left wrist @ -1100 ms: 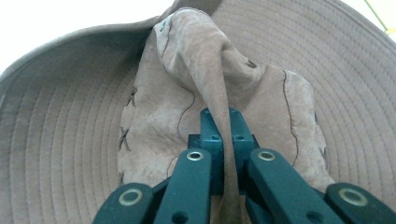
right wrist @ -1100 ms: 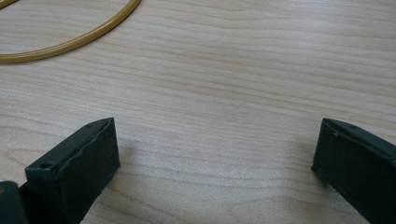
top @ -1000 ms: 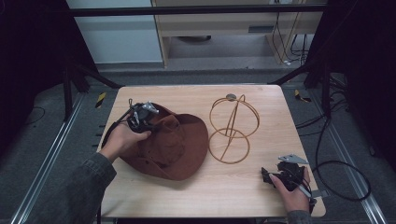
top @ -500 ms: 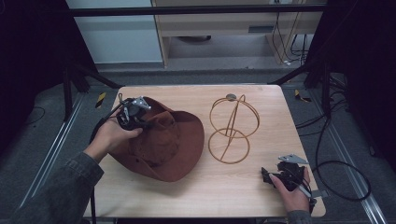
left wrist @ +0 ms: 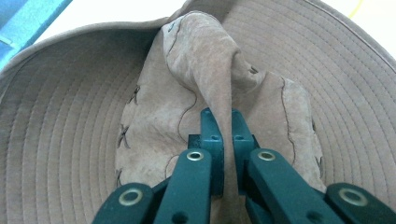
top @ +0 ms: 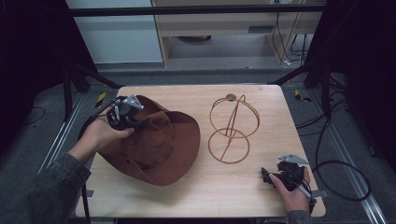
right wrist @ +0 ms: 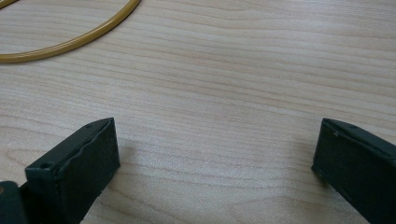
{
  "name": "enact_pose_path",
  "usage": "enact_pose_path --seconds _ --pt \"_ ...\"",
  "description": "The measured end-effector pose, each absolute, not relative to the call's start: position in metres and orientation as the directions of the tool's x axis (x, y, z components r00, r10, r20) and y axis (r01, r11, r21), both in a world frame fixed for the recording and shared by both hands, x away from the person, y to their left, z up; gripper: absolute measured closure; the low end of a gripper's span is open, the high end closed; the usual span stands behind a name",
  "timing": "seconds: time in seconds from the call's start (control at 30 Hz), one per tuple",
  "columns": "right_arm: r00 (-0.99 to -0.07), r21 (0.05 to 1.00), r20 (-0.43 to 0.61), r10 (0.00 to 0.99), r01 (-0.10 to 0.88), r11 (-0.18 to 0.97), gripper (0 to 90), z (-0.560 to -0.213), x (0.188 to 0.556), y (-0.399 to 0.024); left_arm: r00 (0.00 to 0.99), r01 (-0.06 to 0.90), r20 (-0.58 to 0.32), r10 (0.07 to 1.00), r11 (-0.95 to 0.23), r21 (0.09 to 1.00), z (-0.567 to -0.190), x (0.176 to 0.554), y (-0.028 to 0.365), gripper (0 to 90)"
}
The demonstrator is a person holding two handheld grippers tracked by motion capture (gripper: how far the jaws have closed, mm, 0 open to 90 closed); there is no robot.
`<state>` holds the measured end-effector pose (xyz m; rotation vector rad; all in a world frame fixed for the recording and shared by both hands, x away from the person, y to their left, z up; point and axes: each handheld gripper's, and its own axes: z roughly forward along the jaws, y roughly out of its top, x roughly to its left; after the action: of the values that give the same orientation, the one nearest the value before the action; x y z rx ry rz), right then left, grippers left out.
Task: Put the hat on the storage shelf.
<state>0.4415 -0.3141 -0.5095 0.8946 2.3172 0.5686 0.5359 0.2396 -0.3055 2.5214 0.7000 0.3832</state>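
- Hat [top: 159, 144], brown and wide-brimmed, sits on the left half of the wooden table [top: 261, 196], tilted up on its left side, near edge apparently low on the wood.
- Wire hat stand [top: 232, 128], gold hoops, stands upright just right of the hat, apart from it.
- Left gripper [top: 122, 114] is clamped on a pinched fold of the crown [left wrist: 219, 70]; jaws are together with only suede between them.
- Right gripper [top: 276, 176] rests low at the table's near right corner, jaws wide apart, nothing between them.
- Risk: the thin fold could slip from the pinch, dropping the hat.
- Risk: the swinging brim could knock the light stand over.
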Motion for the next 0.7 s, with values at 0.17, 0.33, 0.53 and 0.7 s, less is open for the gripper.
enact_pose_path --seconds 0.17,0.33,0.53,0.7 --pt "-0.604 0.567 -0.366 0.709 0.459 0.684 0.5 -0.509 0.441 -0.314 0.826 0.389 0.136 0.547 -0.728 0.565 -0.288 0.529 0.246 88.5" --pt "-0.603 0.567 -0.365 0.709 0.459 0.683 0.5 -0.509 0.441 -0.314 0.825 0.362 0.149 0.545 -0.712 0.602 -0.268 0.519 0.252 88.5" --pt "-0.604 0.568 -0.366 0.708 0.458 0.684 0.5 -0.509 0.442 -0.314 0.817 0.332 0.171 0.550 -0.693 0.640 -0.244 0.504 0.258 88.5" --pt "-0.604 0.568 -0.366 0.708 0.458 0.684 0.5 -0.509 0.442 -0.314 0.814 0.310 0.182 0.551 -0.678 0.667 -0.224 0.498 0.261 88.5"
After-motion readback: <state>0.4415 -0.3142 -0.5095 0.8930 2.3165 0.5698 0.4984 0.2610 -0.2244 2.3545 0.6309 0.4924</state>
